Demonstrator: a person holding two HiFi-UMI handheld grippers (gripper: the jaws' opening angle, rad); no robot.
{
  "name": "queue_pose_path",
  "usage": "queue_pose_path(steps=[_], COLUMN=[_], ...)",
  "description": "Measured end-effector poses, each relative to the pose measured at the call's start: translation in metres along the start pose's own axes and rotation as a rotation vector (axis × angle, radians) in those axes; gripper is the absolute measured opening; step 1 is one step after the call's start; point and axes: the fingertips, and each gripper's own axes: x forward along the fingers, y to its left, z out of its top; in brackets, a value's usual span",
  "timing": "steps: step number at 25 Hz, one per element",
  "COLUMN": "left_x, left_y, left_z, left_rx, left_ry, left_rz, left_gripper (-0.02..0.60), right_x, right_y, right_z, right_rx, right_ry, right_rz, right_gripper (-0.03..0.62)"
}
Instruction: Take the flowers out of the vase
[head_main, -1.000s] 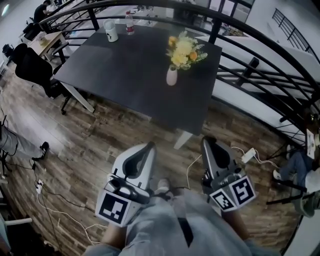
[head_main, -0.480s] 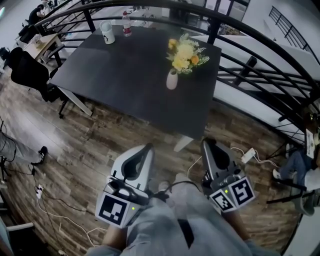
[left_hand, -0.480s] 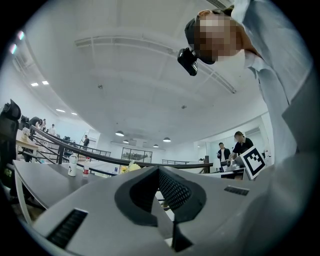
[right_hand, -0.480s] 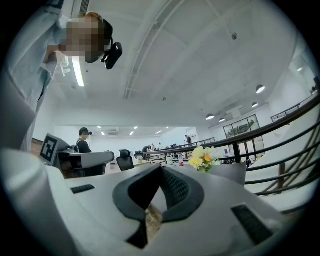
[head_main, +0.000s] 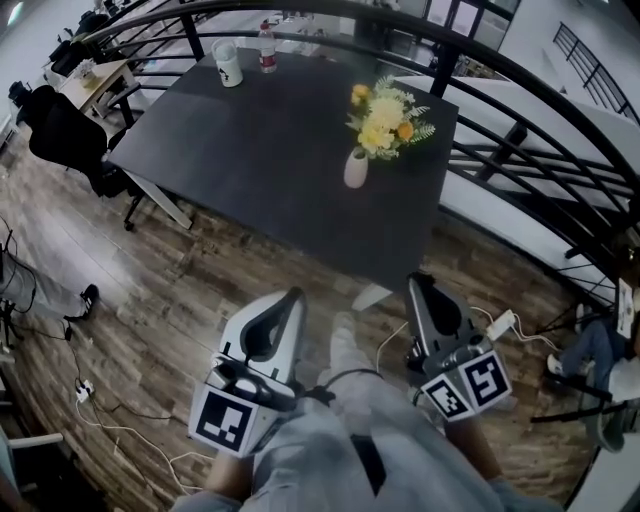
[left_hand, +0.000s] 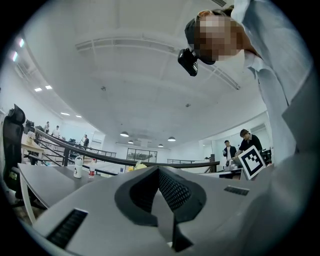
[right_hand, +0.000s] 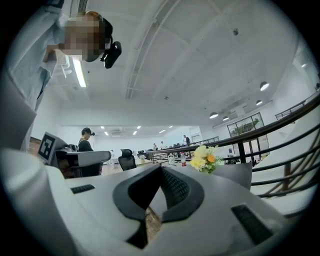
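Wood floor (head_main: 205, 275) lies open before table (head_main: 270, 150), vase (head_main: 355, 170) near right edge.

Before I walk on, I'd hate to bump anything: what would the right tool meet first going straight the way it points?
The right tool would probably meet the table at its near edge; the vase with flowers stands further back. Its height against the tabletop is unclear.
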Motion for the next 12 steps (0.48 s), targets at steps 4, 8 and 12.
queue_pose_path(steps=[4, 8, 12], left_x=[0.012, 0.03, 0.053], left_y=[0.01, 0.025, 0.038], left_z=[0.0, 0.002, 0.006], left_rx=[0.01, 0.014, 0.022], left_ry=[0.002, -0.001, -0.004], left_rz=[0.022, 0.044, 0.057], left_gripper=[-0.002, -0.002, -0.002], right_x=[0.02, 0.044, 0.065], right_y=[-0.012, -0.025, -0.043], right_z=[0.001, 0.006, 0.014], right_rx=[-0.002, -0.006, -0.014], right_ry=[0.0, -0.004, -0.007], right_rz=[0.018, 0.036, 0.046], right_gripper=[0.002, 0.002, 0.002])
